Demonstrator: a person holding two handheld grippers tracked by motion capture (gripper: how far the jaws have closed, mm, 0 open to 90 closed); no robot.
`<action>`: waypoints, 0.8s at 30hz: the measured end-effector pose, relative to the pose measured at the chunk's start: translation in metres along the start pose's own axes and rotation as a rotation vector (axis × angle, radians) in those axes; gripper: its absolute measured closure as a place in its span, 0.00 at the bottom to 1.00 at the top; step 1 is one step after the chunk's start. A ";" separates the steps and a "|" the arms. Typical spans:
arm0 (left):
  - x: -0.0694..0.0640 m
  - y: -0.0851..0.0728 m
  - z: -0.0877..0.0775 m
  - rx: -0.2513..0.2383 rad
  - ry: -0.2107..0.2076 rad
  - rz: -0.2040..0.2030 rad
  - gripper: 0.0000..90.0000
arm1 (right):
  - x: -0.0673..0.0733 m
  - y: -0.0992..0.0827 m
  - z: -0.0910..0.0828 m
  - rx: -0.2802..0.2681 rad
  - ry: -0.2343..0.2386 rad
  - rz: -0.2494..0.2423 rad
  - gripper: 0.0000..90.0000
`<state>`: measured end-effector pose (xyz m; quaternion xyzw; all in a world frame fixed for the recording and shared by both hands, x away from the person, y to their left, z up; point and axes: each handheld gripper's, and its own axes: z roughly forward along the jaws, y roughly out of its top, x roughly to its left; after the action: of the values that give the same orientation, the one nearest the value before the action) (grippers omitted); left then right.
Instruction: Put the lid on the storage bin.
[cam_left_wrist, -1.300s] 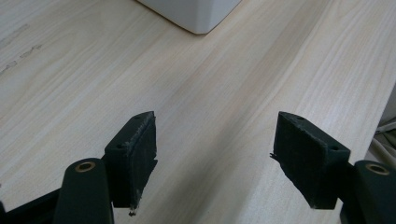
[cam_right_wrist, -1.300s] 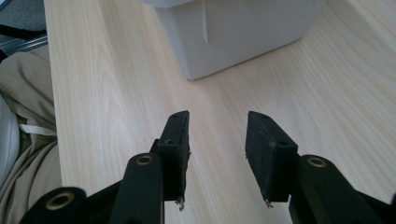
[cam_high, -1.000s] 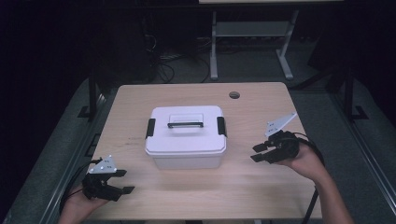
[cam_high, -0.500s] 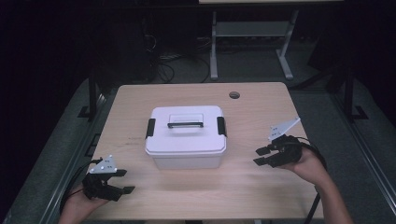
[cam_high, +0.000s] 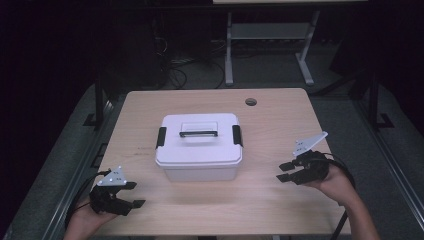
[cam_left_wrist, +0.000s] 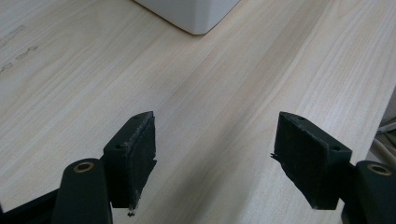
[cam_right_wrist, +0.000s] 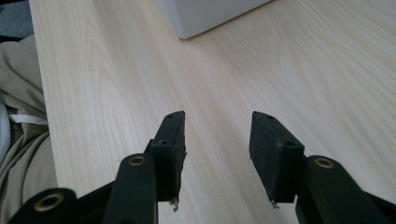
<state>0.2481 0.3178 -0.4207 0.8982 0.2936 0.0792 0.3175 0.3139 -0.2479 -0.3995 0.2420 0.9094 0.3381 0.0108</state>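
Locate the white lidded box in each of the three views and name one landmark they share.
High view: the white lidded box sits mid-table, between the two hand-held grippers.
Left gripper view: one lower corner of it at the top edge, centre.
Right gripper view: one lower corner at the top edge, centre.
Shared landmark: the pale wooden tabletop.

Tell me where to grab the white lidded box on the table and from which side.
Probably by the dark handle lying flat on the lid of the white box, coming straight down from above. It runs left to right, so set the jaws across its thin bar. The latches at both ends appear closed, so the lid should hold.
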 end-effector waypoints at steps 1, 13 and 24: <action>0.000 0.000 0.000 0.000 0.000 -0.001 0.32 | 0.000 -0.001 0.000 -0.001 0.000 0.000 0.61; 0.000 0.000 0.001 0.004 0.001 0.000 0.32 | 0.003 -0.011 0.003 0.002 0.004 0.009 0.61; -0.001 0.001 0.001 0.002 0.003 0.000 0.32 | 0.007 -0.020 0.004 0.000 -0.002 0.010 0.60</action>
<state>0.2479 0.3165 -0.4209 0.8985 0.2940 0.0804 0.3158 0.2999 -0.2553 -0.4136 0.2468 0.9082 0.3378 0.0101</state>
